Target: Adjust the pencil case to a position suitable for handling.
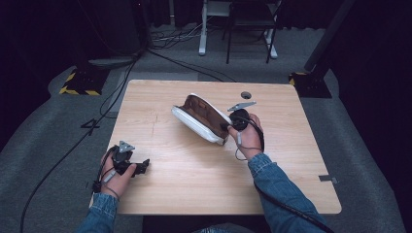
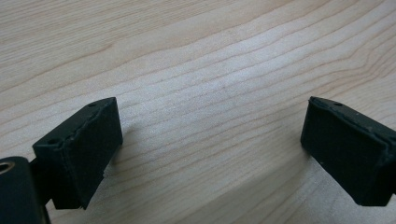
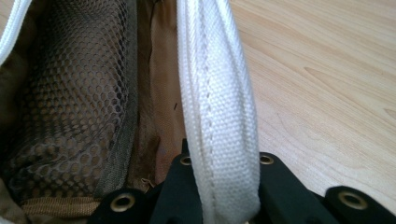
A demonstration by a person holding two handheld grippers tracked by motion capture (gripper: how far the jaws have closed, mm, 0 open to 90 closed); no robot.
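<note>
White case, brown lining, pale wood

The case point(image 1: 201, 119) is white outside — its rim point(image 3: 219, 116) a white woven fabric with a fine ribbed weave and a stitched line along it — and brown inside, with a dark brown honeycomb mesh pocket point(image 3: 70, 102) edged in olive-tan tape. The tabletop point(image 1: 194, 179) is light wood with wavy darker grain. Both grippers are black — the left gripper point(image 1: 138, 167) and the right gripper point(image 1: 227, 127) each carry a grey plate; brass-coloured rivets dot the right one's black fingers point(image 3: 180, 186). The sleeves point(image 1: 282, 182) are blue denim.
</note>
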